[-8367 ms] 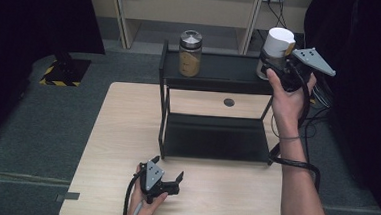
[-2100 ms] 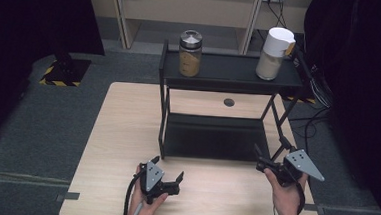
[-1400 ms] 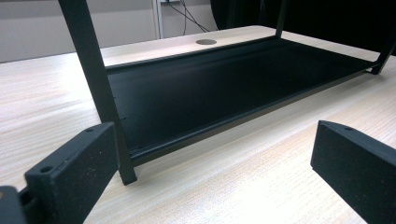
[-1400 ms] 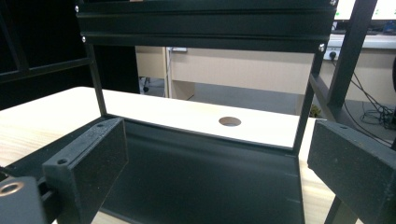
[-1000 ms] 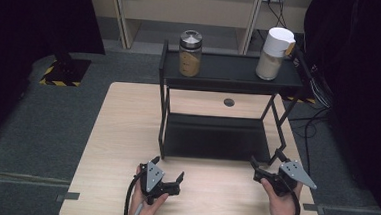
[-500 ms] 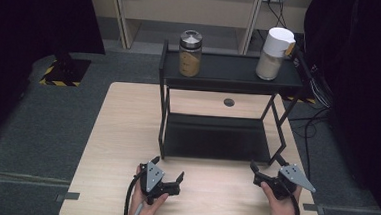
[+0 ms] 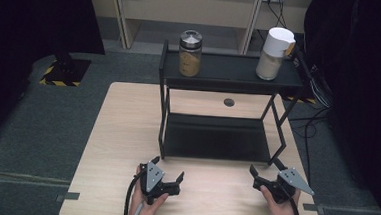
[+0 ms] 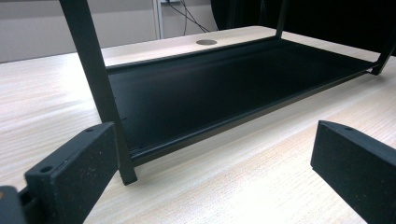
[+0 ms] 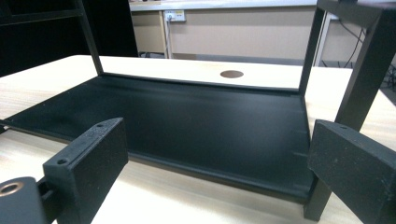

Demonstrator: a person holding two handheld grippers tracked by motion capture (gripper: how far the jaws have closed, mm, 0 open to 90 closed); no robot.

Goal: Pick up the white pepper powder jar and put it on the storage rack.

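Note:
A black two-tier rack (image 7: 230, 75) stands on the wooden table (image 7: 122, 128). On its top shelf a glass jar (image 7: 190, 53) with a metal lid stands at the left, and a white canister (image 7: 273, 53) at the right. Its lower shelf (image 7: 216, 137) is bare. My left gripper (image 7: 168, 170) rests low on the table in front of the rack's left leg (image 8: 100, 88), open, nothing between its jaws. At the front right, close to the rack's right leg (image 9: 362, 79), my right gripper (image 7: 265, 168) is also open and holds nothing.
A round cable hole (image 7: 229, 103) sits in the table behind the rack. Cables (image 7: 315, 90) hang off the table's right side. Pale shelving units (image 7: 194, 7) stand on the grey floor beyond the table. A yellow-black striped base (image 7: 63, 72) lies at the far left.
The right hand let go of the white canister on the top shelf and came down to the table's front right, where it has settled. The left gripper has not moved.

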